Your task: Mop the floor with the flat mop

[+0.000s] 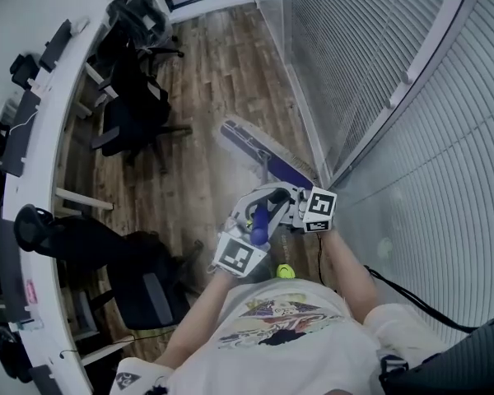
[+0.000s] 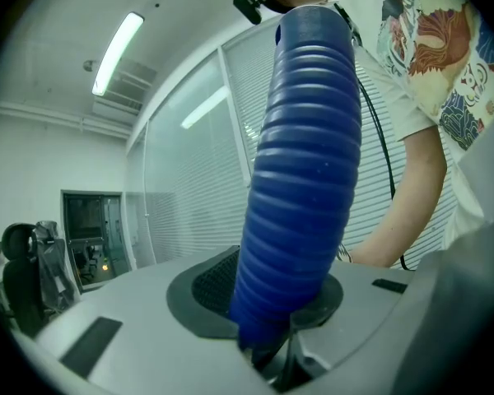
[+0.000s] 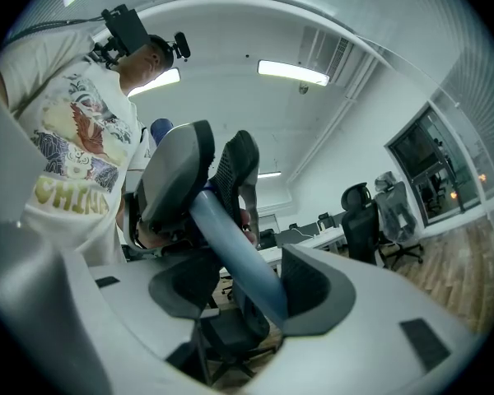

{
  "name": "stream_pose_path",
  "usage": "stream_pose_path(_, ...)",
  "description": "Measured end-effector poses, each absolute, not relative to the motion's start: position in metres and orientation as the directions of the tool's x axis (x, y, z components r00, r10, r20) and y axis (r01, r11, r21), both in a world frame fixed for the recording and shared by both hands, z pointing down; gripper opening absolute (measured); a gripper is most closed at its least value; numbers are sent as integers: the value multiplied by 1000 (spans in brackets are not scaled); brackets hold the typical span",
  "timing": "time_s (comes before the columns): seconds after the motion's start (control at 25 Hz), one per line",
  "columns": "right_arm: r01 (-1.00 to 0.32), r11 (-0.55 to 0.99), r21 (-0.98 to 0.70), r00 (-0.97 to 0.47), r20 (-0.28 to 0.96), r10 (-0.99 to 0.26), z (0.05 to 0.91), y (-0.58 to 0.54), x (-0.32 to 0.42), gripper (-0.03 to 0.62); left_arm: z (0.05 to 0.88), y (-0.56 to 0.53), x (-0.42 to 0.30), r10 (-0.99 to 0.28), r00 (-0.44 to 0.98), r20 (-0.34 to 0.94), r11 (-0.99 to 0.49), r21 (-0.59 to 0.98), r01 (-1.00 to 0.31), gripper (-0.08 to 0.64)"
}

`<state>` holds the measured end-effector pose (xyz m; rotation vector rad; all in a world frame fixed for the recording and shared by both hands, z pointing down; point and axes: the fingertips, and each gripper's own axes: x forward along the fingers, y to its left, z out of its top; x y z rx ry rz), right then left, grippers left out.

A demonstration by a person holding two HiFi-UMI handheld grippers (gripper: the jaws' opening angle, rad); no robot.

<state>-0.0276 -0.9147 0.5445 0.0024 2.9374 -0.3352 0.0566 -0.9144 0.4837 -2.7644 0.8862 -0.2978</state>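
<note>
The flat mop head (image 1: 247,142) lies on the wooden floor (image 1: 198,72) ahead of the person, just beside the foot of the glass wall (image 1: 354,56). Its long axis runs slantwise along that wall. The handle rises from about its middle back toward the person's chest.

The left gripper (image 1: 259,220) has its fingers pinched on the ribbed blue grip (image 2: 305,179) at the top end of the handle. The right gripper (image 1: 284,200) has its fingers clamped on the smooth pale shaft (image 3: 239,253) just below, so the right hand sits nearer the mop head.

The two grippers are almost touching. Any push or pull therefore has to travel along the handle, away from the body, with the head trailing flat across the boards.
</note>
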Motion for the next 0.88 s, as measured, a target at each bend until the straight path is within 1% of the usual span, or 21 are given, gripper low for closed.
stream_pose_path(0.24, 7, 973, -230, -984, -173, -34, 538, -966, -53, 221, 478, -964, 32, -571, 812, 122, -806, -273, -526, 80)
stream_pose_path(0.48, -4, 971, -241, -984, -171, -47, 524, -1016, -63, 221, 462, -1016, 20, -574, 812, 107, -806, -252, -536, 80)
stream_pose_path(0.64, -5, 970, -241, -982, -181, -51, 528, -1043, -73, 221, 469, -1043, 8, -580, 807, 108, -804, -232, -547, 80)
stream_pose_path(0.88, 4, 965, -262, -986, -163, -40, 530, -1042, -65, 221, 473, -1042, 19, -570, 812, 128, -813, -231, -534, 80)
